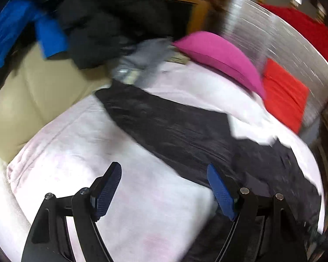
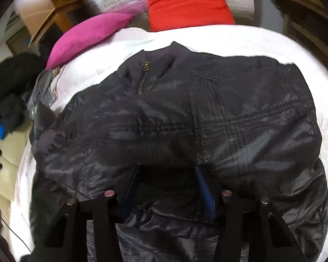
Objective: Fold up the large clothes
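While the dark jacket (image 2: 185, 120) lies spread across the middle of the white bedding (image 1: 81, 152), the left gripper (image 1: 164, 187) hangs over bare bedding with fingers spread and empty, and the right gripper (image 2: 168, 187) pinches a fold at the jacket's near edge.

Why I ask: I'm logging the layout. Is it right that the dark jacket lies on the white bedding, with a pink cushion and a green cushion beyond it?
Not quite: the second cushion is red, not green, as the right wrist view shows. The rest holds: the dark jacket lies on the white bedding, with the pink cushion beyond it.
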